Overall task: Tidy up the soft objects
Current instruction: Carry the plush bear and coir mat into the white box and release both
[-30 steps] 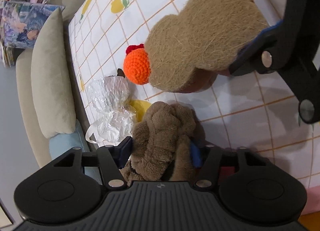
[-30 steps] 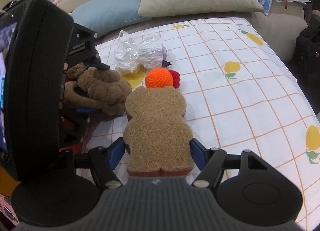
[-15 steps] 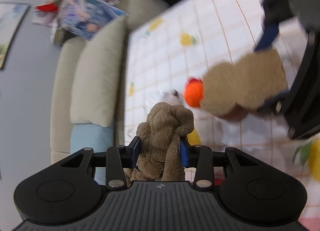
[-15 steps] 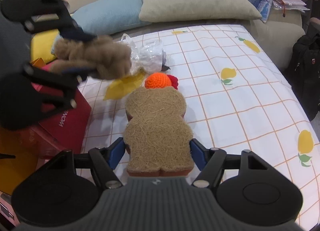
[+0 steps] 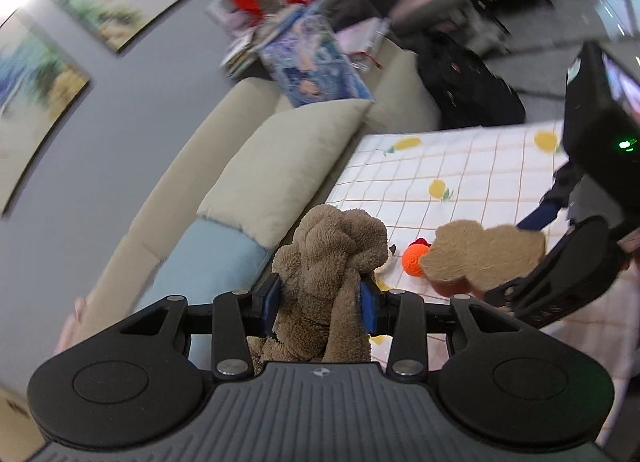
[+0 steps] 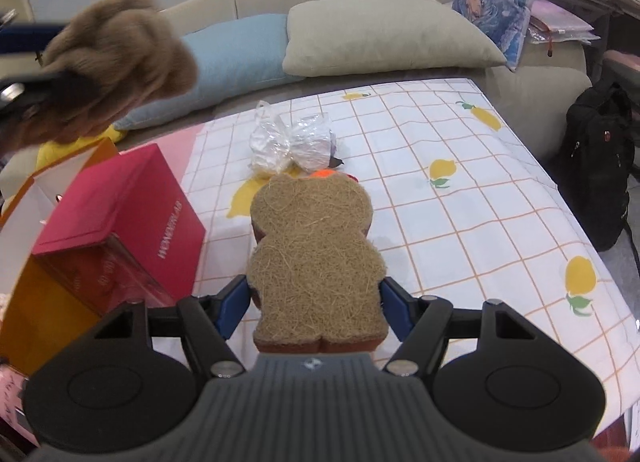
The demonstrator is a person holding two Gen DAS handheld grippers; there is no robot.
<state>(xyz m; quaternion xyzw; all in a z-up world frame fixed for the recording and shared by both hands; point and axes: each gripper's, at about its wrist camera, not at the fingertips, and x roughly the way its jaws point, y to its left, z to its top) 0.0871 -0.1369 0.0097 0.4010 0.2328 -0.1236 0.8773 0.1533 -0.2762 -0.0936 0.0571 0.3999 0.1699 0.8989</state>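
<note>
My left gripper [image 5: 320,302] is shut on a brown plush toy [image 5: 332,262] and holds it high in the air; the toy also shows blurred at the upper left of the right wrist view [image 6: 116,61]. My right gripper [image 6: 314,302] is shut on a bear-shaped fibre sponge [image 6: 314,246], held level above the checked cloth [image 6: 460,221]; the sponge also shows in the left wrist view [image 5: 484,258]. An orange crochet ball [image 5: 414,260] with a red bit lies on the cloth, mostly hidden behind the sponge in the right wrist view [image 6: 324,173].
A crumpled clear plastic bag [image 6: 292,141] lies at the cloth's far side. A red box [image 6: 120,213] and an orange box [image 6: 36,302] stand at the left. Blue [image 6: 236,57] and beige pillows [image 6: 384,33] lie on the sofa. A black backpack [image 6: 600,165] stands at the right.
My left gripper has lifted the brown plush toy off the cloth, up and to the left, and tilted toward the wall. The right gripper has kept the sponge nearly still.
</note>
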